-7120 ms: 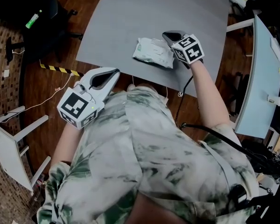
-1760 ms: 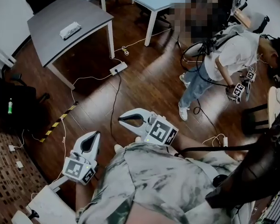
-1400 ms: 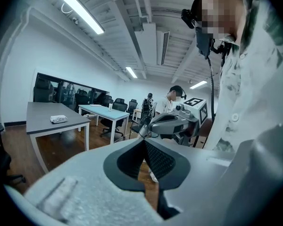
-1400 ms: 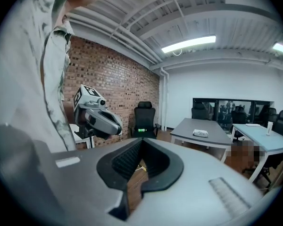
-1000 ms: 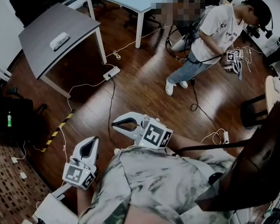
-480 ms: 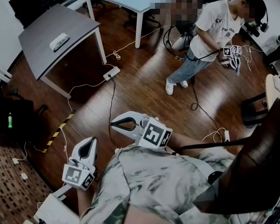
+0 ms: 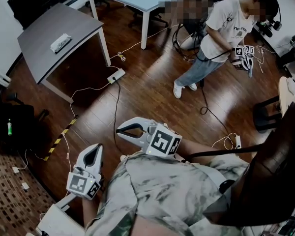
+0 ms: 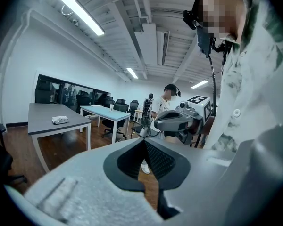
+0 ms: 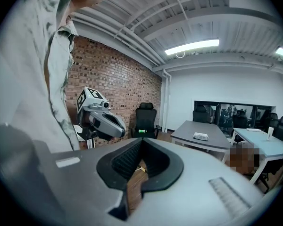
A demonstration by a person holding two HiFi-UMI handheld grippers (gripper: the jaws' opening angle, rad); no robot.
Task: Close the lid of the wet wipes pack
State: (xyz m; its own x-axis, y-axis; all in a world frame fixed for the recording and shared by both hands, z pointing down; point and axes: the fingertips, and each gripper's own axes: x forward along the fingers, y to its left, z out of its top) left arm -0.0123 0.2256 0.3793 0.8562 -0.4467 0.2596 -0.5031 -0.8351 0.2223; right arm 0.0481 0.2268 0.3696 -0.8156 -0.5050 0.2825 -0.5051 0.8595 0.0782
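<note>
We're standing well away from the grey table (image 7: 43, 29). The wet wipes pack (image 7: 60, 42) lies on its top, nothing else near it. The left gripper (image 7: 95, 150) hangs low by our hip and the right gripper (image 7: 119, 130) is held out in front of the chest, both over the wooden floor (image 7: 152, 102).

The left gripper view shows its jaws meeting at the tips with nothing between them. The right gripper view shows the same: tips together, empty. From here the pack is too small to tell whether its lid is up or down.

We judge the pack to be a soft film pouch, light and squashy, and likely to skate on that smooth tabletop. The only stiff part should be the plastic flap lid on its upper face.

So we'd pin the pouch at one end, clear of the lid, pressing down gently rather than pinching. Then we'd push the flap down with the closed tips of the other gripper until it snaps. If we press too hard, the wipes give way underneath.
</note>
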